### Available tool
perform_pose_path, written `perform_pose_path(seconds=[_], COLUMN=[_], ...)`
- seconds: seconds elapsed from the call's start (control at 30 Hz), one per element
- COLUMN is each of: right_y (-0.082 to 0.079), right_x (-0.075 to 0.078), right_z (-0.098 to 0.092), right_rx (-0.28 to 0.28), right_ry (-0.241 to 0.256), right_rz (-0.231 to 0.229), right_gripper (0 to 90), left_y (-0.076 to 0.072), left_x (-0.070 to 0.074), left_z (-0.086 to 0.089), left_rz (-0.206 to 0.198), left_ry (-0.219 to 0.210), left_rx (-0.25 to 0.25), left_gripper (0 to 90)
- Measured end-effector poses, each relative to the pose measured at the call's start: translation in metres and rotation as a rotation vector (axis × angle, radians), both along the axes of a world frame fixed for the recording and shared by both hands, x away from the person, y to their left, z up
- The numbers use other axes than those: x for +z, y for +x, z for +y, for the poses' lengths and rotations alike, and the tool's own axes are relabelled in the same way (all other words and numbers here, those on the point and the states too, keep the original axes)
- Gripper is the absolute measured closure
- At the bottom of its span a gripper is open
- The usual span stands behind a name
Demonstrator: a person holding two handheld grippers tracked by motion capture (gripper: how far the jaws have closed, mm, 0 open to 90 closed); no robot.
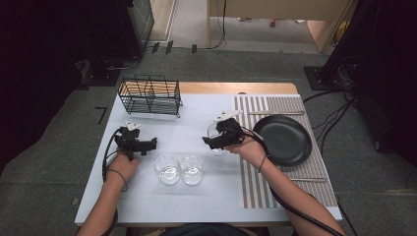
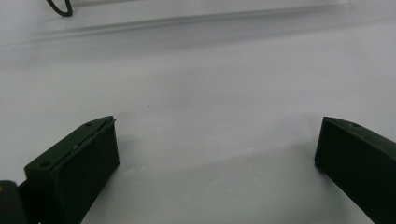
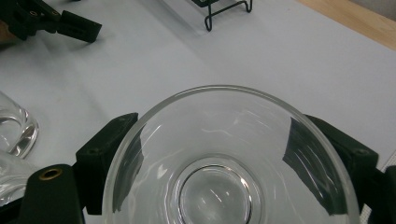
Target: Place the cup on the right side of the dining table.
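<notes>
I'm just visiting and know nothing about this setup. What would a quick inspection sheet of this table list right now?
Surface: pale table, striped placemat on its right part.
Job's things: clear glass between the right gripper's jaws; two more glasses side by side near the front.
Clutter: black wire rack at the back left; black plate on the placemat.
Grippers: left gripper open over bare table; right gripper shut on the glass.
Cables: black cable along the right forearm.
Surroundings: grey floor, dark equipment around.

lab – cables on carpet floor | dark equipment stands
</notes>
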State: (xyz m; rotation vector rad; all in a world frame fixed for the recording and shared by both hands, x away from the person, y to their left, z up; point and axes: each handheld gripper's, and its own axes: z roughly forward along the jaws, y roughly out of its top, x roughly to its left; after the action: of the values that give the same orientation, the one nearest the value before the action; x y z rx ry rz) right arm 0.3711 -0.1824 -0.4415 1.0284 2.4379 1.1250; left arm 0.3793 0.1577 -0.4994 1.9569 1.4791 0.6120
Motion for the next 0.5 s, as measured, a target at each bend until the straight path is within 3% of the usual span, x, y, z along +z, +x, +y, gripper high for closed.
perform_pose_path(seconds=[0.5], right_y=[0.0064], right_x=[-0.0005], right_z=[-0.0025], right_rx=[-0.024], right_ry=[0.012], right_rz=[0.003], right_gripper=[18.0], left_y=[-0.0001], left_x=[-0.0001], left_z=[-0.0001], left_rz=[-0.001], left_ry=[0.000], left_rx=[0.001], left_gripper=[0.0])
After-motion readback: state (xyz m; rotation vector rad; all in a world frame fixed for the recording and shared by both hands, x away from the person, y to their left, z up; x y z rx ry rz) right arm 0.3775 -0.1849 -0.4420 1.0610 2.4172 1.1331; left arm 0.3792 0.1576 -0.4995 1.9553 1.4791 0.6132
